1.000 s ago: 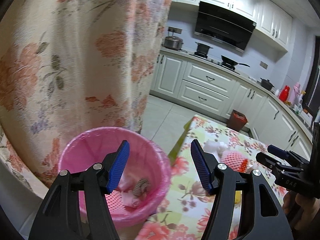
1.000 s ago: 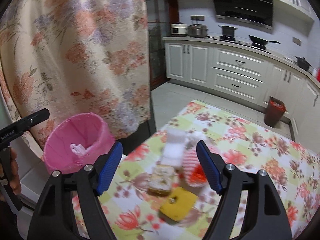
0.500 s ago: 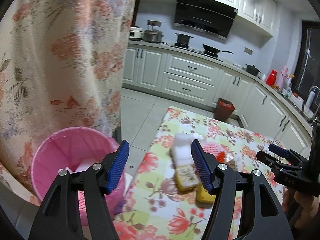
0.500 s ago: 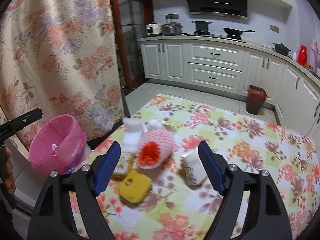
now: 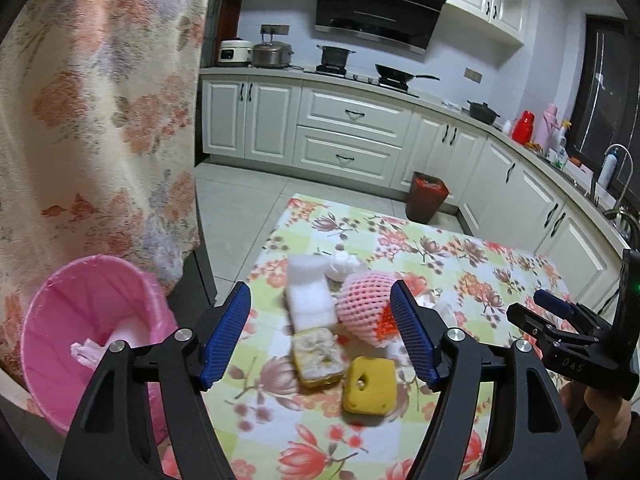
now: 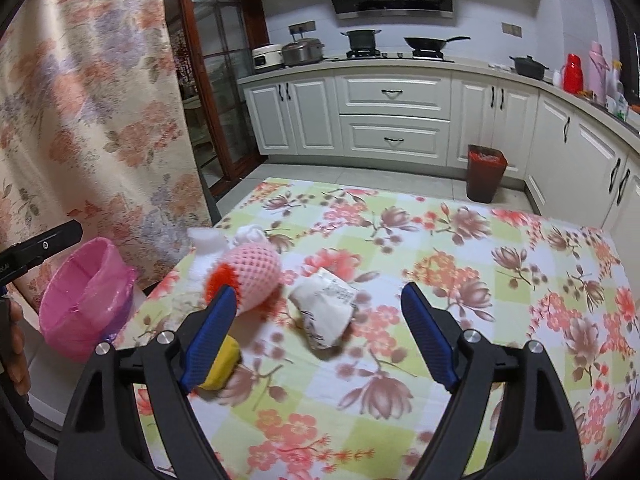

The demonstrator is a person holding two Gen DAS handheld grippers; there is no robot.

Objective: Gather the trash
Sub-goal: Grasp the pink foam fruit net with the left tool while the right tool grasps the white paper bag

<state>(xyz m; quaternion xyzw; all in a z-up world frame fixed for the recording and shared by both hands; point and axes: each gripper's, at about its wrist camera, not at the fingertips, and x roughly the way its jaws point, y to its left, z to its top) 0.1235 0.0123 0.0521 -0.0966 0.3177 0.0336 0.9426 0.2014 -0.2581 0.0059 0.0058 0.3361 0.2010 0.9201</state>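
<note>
Hovering over the bench, your left gripper (image 5: 320,336) has jaws wide and empty, with the sponge block (image 5: 318,356) straight ahead between them. Your right gripper (image 6: 320,340), also wide, faces the crumpled paper packet (image 6: 326,310), while the pink bin (image 5: 86,344) sits off the bench edge to your left.

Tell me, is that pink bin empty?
No. The pink bin already holds crumpled pale scraps at its bottom, seen from the left wrist.

Scattered trash (image 5: 362,312) beside pink bin (image 5: 86,332)
</note>
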